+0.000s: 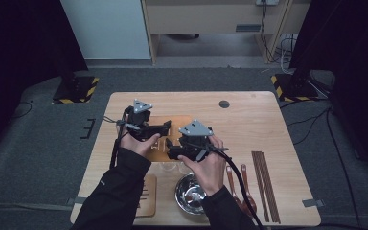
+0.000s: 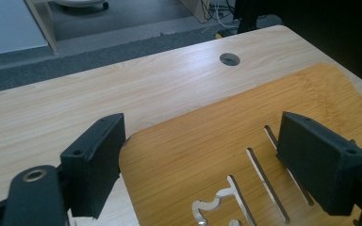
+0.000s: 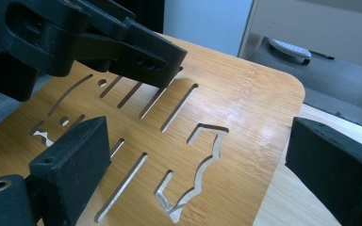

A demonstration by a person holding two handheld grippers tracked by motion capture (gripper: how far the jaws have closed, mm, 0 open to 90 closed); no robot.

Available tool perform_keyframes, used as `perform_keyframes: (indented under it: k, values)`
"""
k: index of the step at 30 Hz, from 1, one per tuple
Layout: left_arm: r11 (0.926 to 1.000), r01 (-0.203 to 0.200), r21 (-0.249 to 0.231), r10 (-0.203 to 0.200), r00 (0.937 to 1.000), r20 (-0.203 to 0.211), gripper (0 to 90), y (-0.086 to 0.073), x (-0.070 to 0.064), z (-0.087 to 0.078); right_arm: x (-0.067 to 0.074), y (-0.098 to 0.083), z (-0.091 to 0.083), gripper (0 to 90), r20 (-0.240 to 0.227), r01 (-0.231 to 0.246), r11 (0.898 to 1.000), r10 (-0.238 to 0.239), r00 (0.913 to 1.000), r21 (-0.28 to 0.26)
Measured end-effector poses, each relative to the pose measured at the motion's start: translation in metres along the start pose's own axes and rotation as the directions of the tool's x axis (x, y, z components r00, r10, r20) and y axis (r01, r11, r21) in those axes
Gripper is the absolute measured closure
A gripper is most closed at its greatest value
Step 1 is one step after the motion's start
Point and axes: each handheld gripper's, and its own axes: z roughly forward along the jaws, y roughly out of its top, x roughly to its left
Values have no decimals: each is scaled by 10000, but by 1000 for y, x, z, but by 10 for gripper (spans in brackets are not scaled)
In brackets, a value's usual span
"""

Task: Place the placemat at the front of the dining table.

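Both grippers, left (image 1: pixel 165 128) and right (image 1: pixel 171 151), hover with jaws spread over a slotted bamboo board (image 3: pixel 245 113) lying flat mid-table (image 1: pixel 263 124), gripping nothing. Judging by this, lifting remains undone. Nearer the person sit 1 steel bowl (image 1: pixel 189 194), spoons (image 1: pixel 247 191), chopsticks (image 1: pixel 264 184).

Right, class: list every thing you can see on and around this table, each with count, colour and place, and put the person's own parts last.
Table: one, light wood, centre of the high view.
Slotted board: one, amber bamboo, mid-table under both tongs.
Second slotted board: one, brown, near left edge, partly under the sleeve.
Metal bowl: one, shiny silver, near edge.
Spoons: two, brown, right of the bowl.
Chopsticks: several, dark brown, right of the spoons.
Left tongs: black, open above the board.
Right tongs: black, open above the board.
Hands: two, dark sleeves.
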Motion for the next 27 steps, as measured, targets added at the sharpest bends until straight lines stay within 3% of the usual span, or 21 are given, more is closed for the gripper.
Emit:
perform_keyframes:
  k: [27]
  values:
    - [9999,-92,81,91,9999,117,165,19,-8,28,-31,2,8,74,125,-75,10000,74,9999,53]
